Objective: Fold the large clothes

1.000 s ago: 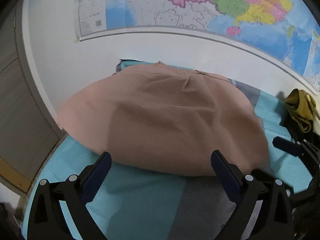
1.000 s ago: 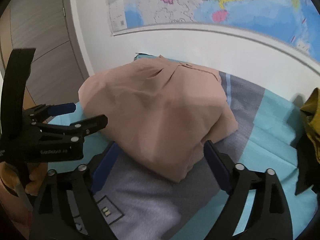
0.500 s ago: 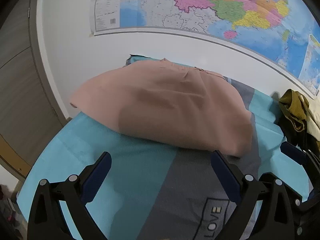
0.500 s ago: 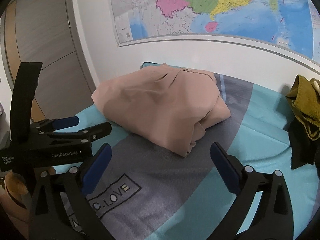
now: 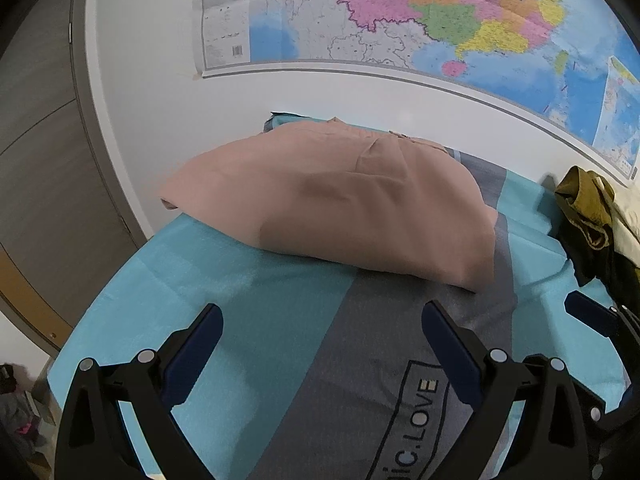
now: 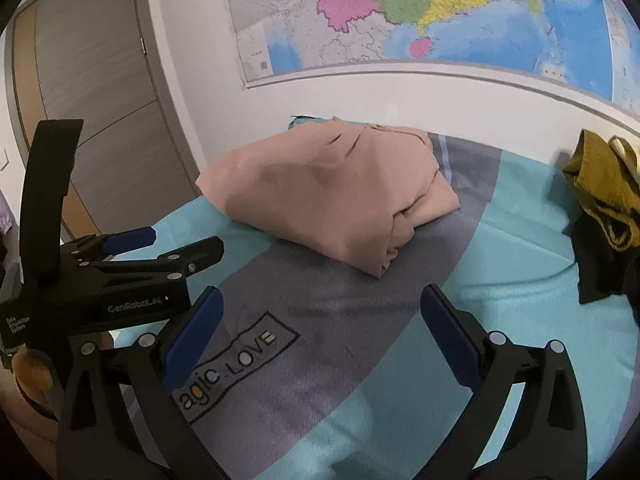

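Observation:
A folded pink garment (image 5: 332, 204) lies at the far left end of the teal and grey bed sheet (image 5: 248, 304), against the wall; it also shows in the right wrist view (image 6: 328, 196). My left gripper (image 5: 320, 332) is open and empty, a good way back from the garment. My right gripper (image 6: 320, 312) is open and empty, also back from it. The left gripper's body shows at the left of the right wrist view (image 6: 120, 272).
A heap of olive and black clothes (image 5: 588, 216) lies at the right against the wall, also in the right wrist view (image 6: 604, 200). A map (image 5: 400, 16) hangs on the white wall. A brown door (image 6: 88, 92) stands left of the bed.
Both grippers have pulled back from the pink garment, which now lies farther off. More of the sheet and its printed lettering shows in front of them.

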The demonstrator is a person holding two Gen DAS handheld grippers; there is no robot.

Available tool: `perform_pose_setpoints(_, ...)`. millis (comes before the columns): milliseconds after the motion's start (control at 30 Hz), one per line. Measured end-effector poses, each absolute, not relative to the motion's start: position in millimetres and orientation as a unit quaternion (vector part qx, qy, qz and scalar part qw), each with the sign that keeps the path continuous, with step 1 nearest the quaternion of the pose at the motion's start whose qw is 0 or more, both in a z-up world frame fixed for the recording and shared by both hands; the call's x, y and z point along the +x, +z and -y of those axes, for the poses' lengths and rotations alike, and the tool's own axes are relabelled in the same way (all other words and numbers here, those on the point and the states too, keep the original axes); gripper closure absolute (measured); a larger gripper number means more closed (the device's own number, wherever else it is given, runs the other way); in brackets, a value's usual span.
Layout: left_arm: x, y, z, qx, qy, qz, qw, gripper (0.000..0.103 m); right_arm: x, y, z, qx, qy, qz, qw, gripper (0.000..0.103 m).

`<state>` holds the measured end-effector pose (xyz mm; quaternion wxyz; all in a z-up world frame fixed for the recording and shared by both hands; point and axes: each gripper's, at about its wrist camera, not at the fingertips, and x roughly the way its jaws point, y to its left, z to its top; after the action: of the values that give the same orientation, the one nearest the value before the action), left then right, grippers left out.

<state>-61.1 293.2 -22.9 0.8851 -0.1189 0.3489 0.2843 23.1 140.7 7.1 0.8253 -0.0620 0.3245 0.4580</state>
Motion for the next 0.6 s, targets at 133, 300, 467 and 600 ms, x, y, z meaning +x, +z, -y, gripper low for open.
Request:
perform_pose_setpoints(133,-65.3,-23.2,-289.1,-0.117,0.288,-0.348,0.884,0.007,20.7,7.7,-133.9,-0.054,0.452,-0.326,0.828,0.006)
perform_pose_setpoints(300,-69.9,-25.1,-285.6,-0.115,0.289,-0.35,0.884,0.007,15.8,7.1,-128.2,-0.051,0.453,-0.323,0.829,0.006)
perform_pose_setpoints(467,-74.1,-27.7,-282.7,-0.114,0.288,-0.354,0.883,0.007,13.5,4.5,-127.0,-0.053,0.454,-0.326,0.828,0.006)
perform_pose_setpoints(600,-76.3,-27.8,-280.5,-0.113,0.287,-0.354,0.883,0.007,10.2,4.6,-126.3,-0.057,0.453,-0.324,0.829,0.006)
